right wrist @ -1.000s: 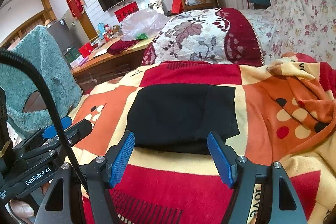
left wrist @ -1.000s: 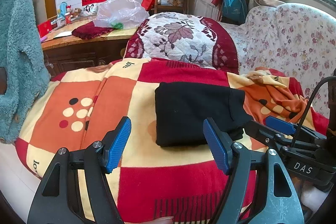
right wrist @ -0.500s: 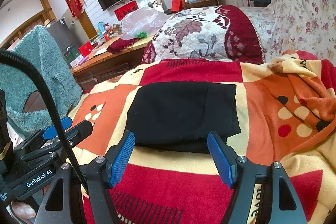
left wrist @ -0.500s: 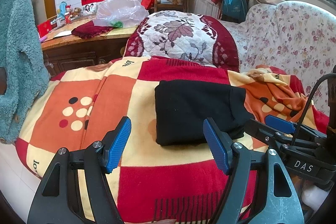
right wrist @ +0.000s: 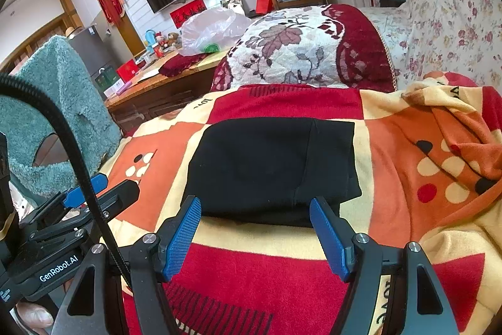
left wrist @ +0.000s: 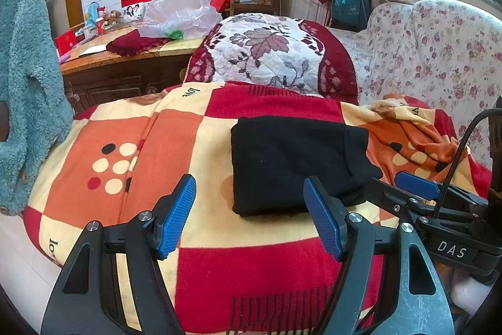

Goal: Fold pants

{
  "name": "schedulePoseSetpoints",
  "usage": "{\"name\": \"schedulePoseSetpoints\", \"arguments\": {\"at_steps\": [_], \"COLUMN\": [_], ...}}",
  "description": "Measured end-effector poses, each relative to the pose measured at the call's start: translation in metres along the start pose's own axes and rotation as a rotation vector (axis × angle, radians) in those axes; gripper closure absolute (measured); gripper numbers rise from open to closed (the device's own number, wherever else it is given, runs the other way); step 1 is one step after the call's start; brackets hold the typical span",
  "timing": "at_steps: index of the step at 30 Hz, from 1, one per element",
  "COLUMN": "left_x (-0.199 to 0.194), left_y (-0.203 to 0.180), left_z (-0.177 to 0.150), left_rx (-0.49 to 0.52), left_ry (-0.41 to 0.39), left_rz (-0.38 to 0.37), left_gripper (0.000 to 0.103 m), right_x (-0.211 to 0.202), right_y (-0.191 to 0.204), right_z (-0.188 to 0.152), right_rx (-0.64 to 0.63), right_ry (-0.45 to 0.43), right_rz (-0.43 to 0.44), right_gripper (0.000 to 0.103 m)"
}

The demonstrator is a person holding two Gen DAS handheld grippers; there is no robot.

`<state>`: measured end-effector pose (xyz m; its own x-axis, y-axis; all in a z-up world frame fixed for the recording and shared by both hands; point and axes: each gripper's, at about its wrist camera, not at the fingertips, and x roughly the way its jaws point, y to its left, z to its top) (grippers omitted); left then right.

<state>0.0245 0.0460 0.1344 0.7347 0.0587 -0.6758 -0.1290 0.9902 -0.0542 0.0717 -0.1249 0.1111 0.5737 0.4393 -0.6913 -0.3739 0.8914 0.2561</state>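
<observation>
Now both spread wide, empty: left tool (left wrist: 249, 214), right tool (right wrist: 259, 236), just short of folded black pants (right wrist: 269, 168).

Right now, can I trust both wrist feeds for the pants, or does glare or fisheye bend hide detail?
Left wrist view: sharp, window glare stays top right, but the black pants show almost no fold detail. Right wrist view: also sharp, one seam visible on the pants; edges bend strongly and the corners are black.
</observation>
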Motion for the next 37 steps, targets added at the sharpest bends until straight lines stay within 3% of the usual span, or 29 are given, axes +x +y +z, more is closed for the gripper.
{"name": "schedulePoseSetpoints", "arguments": {"at_steps": [24,31,37], "left_x": [0.0044,-0.0019,-0.0036], "left_y": [0.0045,0.0019,0.001], "left_z": [-0.0017,-0.0018,-0.0036], "left_rx": [0.0,0.031,0.022], "left_ry": [0.004,-0.043,-0.019], "left_rz": [0.004,0.015,-0.017], "left_gripper": [0.031,0.031,0.031], "right_x": [0.0057,0.0054,0.0013], "right_y": [0.0019,0.0015,0.0028], "right_z": [-0.005,-0.0047,-0.0085], "right_rx": [0.006,0.008,0.006], "right_ry": [0.021,0.02,0.012], "right_rz": [0.002,0.001,-0.004], "right_gripper": [0.033,0.033,0.033]}}
